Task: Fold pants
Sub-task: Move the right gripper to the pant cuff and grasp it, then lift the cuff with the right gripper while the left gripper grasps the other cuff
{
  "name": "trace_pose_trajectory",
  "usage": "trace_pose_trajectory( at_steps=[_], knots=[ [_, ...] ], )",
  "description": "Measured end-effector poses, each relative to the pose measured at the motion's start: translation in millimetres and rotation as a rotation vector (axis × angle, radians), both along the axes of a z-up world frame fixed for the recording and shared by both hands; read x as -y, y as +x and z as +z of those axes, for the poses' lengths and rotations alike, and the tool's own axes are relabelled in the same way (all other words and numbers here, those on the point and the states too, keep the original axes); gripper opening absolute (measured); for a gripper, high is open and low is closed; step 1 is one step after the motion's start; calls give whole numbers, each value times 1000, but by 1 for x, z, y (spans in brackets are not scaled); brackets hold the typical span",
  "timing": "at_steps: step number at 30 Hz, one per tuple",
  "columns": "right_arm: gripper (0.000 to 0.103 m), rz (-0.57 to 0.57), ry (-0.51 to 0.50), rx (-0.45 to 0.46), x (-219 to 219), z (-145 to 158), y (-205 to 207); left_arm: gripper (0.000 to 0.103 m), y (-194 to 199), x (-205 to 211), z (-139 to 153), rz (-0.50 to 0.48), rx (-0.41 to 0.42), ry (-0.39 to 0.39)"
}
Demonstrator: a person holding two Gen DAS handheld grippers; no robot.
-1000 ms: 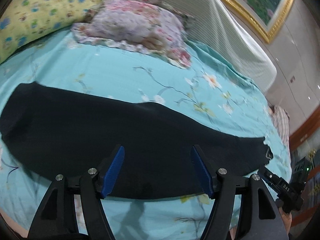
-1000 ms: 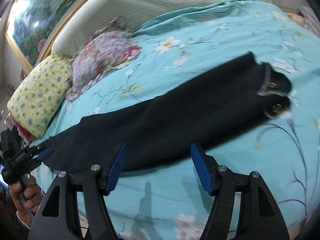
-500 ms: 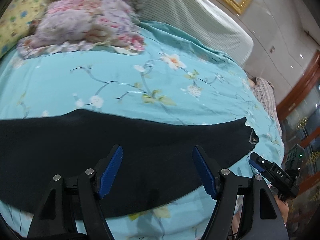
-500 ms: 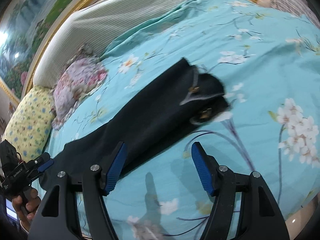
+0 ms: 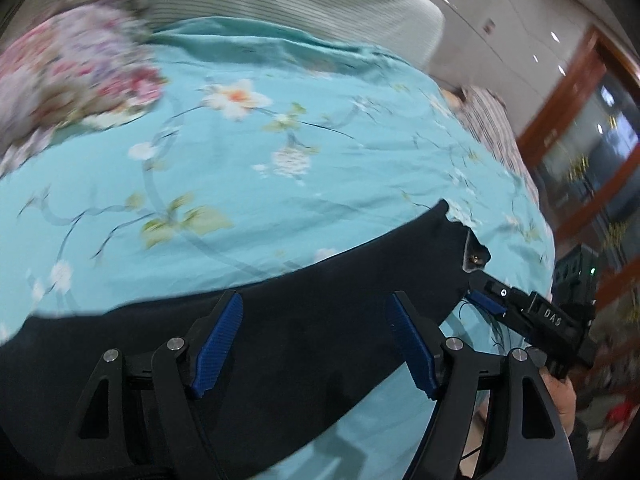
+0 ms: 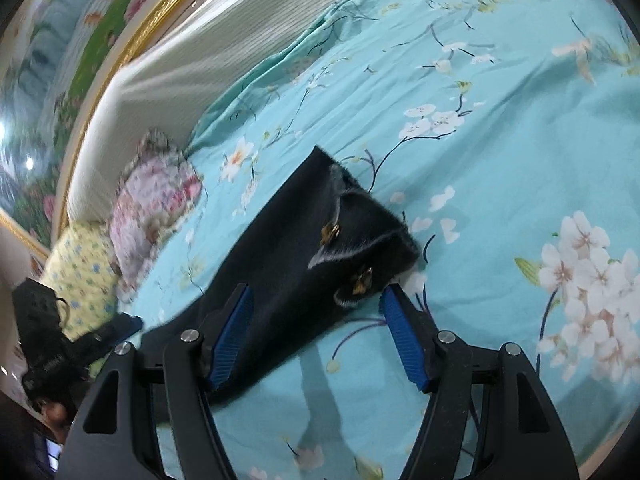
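The right gripper [image 6: 316, 332] is hovering with its jaws spread wide and holding nothing, straddling the waistband end of the pants [image 6: 304, 248], probably lining up to pinch that end for a fold. The left gripper [image 5: 316, 344] is hanging likewise wide open and empty over the middle of the garment. The pants are lying flat in a long dark strip, soft and matte, brass buttons glinting, across the turquoise floral bed [image 5: 248, 168], near a flowered pillow [image 6: 156, 200].
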State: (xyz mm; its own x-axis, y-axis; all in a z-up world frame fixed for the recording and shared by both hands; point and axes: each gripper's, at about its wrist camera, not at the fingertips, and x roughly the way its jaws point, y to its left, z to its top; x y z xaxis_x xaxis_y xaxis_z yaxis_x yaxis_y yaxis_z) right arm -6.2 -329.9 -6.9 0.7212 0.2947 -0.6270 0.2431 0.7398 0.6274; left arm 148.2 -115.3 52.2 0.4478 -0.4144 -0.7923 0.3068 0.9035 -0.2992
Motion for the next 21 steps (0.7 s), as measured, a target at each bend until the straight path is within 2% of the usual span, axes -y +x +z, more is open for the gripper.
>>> trace_pose_trajectory(
  at_steps=[3,4,8,9,11,15,21],
  knots=[
    [67,-20,35,18,7,-4,2,76,18,29,-7,-84,-21,15],
    [63,-23,32,22,7,-4,3,76,24,38,-10,-110,-32,19],
    [21,-47,24,-9,13,-12,7,76,49,71,-23,-194,-69,27],
    [17,-51,43,-7,17,-15,6,76,54,78,-24,-214,-79,22],
    [14,-55,79,16,24,-18,3,76,66,95,-29,-267,-105,15],
    [12,-64,69,58,29,-12,-3,76,81,124,-40,-339,-150,29],
    [12,-55,79,65,32,-14,-2,72,96,164,-61,-436,-222,37]
  ],
)
